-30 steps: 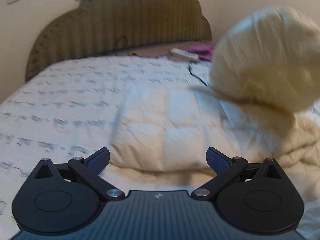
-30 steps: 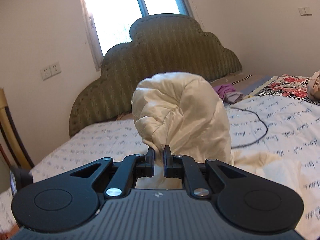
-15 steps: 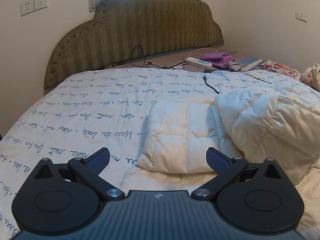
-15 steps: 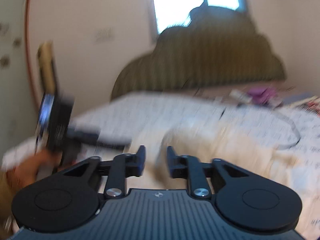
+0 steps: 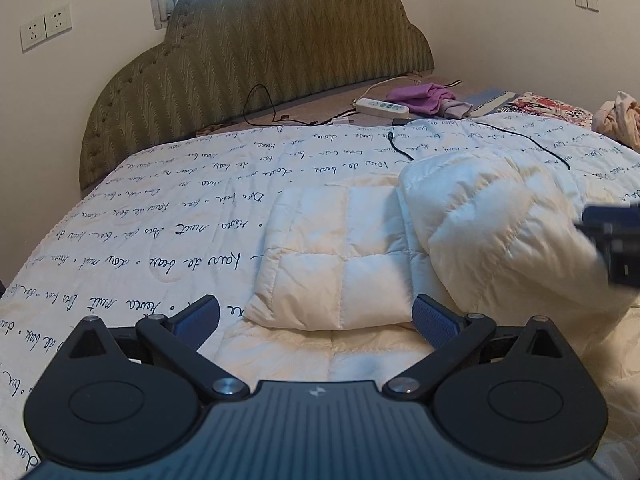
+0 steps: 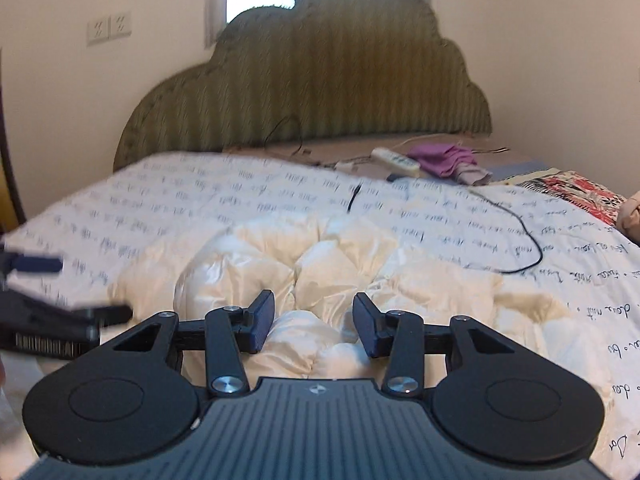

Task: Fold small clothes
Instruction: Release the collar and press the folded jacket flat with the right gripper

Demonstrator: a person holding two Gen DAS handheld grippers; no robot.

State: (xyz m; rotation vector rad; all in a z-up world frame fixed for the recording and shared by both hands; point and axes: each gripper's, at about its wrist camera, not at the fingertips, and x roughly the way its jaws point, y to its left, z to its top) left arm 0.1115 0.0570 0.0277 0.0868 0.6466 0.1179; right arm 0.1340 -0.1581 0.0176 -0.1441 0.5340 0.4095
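Observation:
A cream quilted puffer jacket point(image 5: 400, 248) lies on the bed, one flat part folded to the left and a puffy part heaped on the right. It also shows in the right wrist view point(image 6: 320, 264), crumpled just beyond the fingers. My left gripper point(image 5: 316, 320) is open and empty, low over the jacket's near edge. My right gripper point(image 6: 314, 326) is open and empty, just above the jacket. It shows blurred at the right edge of the left wrist view point(image 5: 616, 240). The left gripper shows at the left edge of the right wrist view point(image 6: 44, 300).
The bed has a white quilt with handwriting print point(image 5: 160, 220) and a green headboard point(image 5: 260, 52). A black cable point(image 6: 516, 232), a white power strip point(image 5: 382, 107), purple cloth point(image 5: 424, 98) and a floral fabric point(image 5: 548, 106) lie at the far side.
My right gripper was shut on the jacket and held it up. It has opened and the jacket has dropped onto the bed in a heap. The left gripper stayed open.

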